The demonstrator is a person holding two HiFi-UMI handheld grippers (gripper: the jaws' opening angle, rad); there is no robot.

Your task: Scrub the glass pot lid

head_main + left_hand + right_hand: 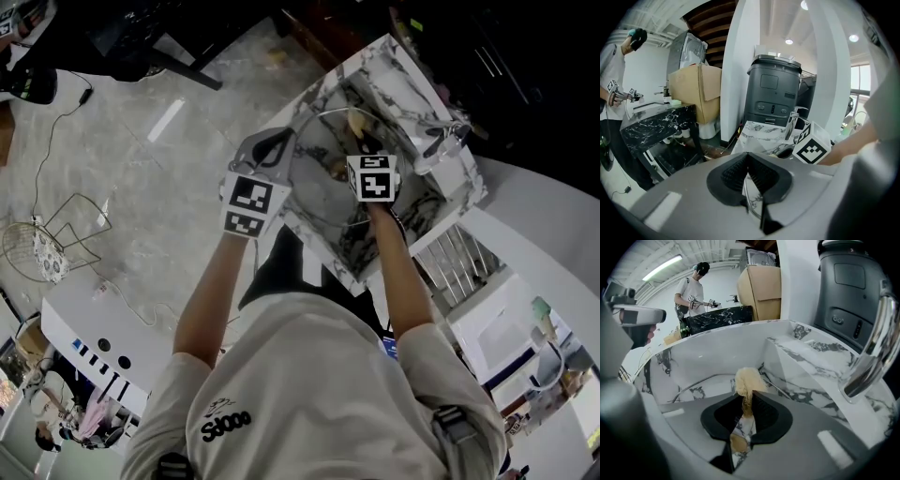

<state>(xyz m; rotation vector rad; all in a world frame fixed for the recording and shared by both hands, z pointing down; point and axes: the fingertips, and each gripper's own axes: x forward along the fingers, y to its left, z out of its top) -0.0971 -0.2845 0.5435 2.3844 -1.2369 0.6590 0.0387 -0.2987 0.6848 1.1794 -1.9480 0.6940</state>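
The glass pot lid point(319, 192) stands tilted inside the marble-patterned sink point(450, 187). My left gripper point(275, 150) is at the lid's left edge, shut on its thin metal rim point(752, 201), which runs between the ribbed pads point(733, 171). My right gripper point(367, 150) is over the lid's right part, shut on a tan scrub sponge point(747, 380) that sticks out past the fingertips toward the lid's rim point(701, 380). In the left gripper view the right gripper's marker cube point(812, 145) shows close by on the right.
A chrome faucet point(448, 141) rises at the sink's right corner, close to my right gripper. A wire dish rack point(455, 253) lies right of the sink. A wire basket point(52, 239) sits on the floor at left. Another person point(693, 291) stands at a black marble counter point(719, 317).
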